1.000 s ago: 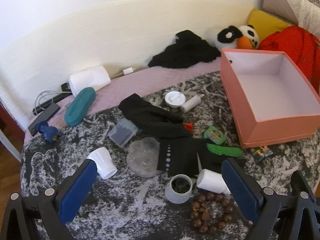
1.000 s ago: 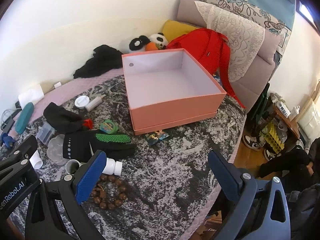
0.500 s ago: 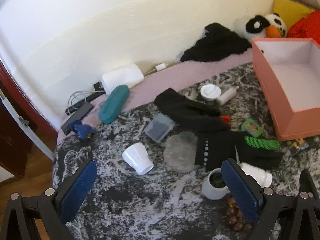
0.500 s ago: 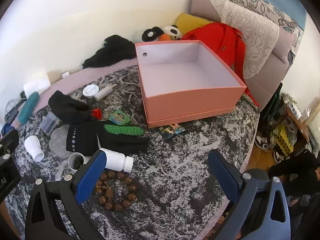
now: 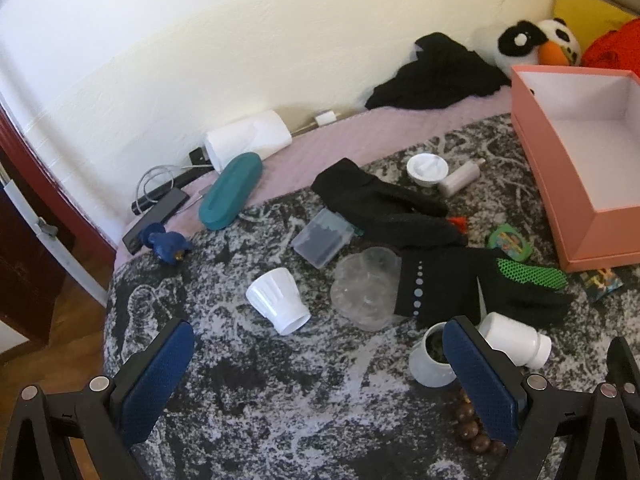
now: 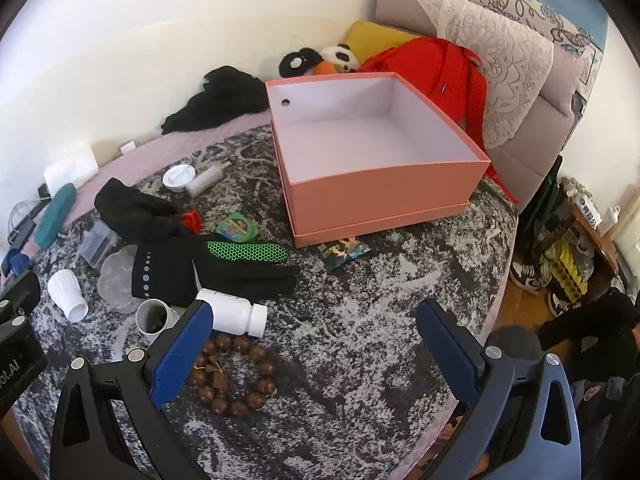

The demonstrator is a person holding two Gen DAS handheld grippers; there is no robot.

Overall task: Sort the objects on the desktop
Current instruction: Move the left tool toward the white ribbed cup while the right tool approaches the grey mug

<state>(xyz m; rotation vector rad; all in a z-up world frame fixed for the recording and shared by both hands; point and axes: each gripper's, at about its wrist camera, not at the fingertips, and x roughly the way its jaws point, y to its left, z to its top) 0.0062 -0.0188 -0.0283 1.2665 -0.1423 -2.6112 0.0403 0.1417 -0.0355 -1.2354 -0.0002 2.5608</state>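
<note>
An empty pink box (image 6: 384,196) stands at the far right of the round marbled table (image 6: 360,340); it also shows in the left wrist view (image 5: 576,184). Loose items lie left of it: a white cup (image 5: 279,295) on its side, a clear plastic dish (image 5: 366,288), black gloves (image 5: 472,284), a white pill bottle (image 6: 236,313), a small white pot (image 5: 430,357), a wooden bead bracelet (image 6: 232,376). My left gripper (image 5: 320,364) is open above the table's near left, empty. My right gripper (image 6: 316,344) is open and empty over the bracelet's right side.
A teal case (image 5: 231,190), paper roll (image 5: 248,138), cables and a phone lie at the back left on a pink cloth. A black garment (image 5: 440,72), plush panda (image 6: 340,58), red bag (image 6: 444,72) and pillows sit behind the box. The floor drops off at right.
My left gripper has swung left and back, so the cup and teal case sit more central. My right gripper has moved in lower toward the bracelet and bottle.
</note>
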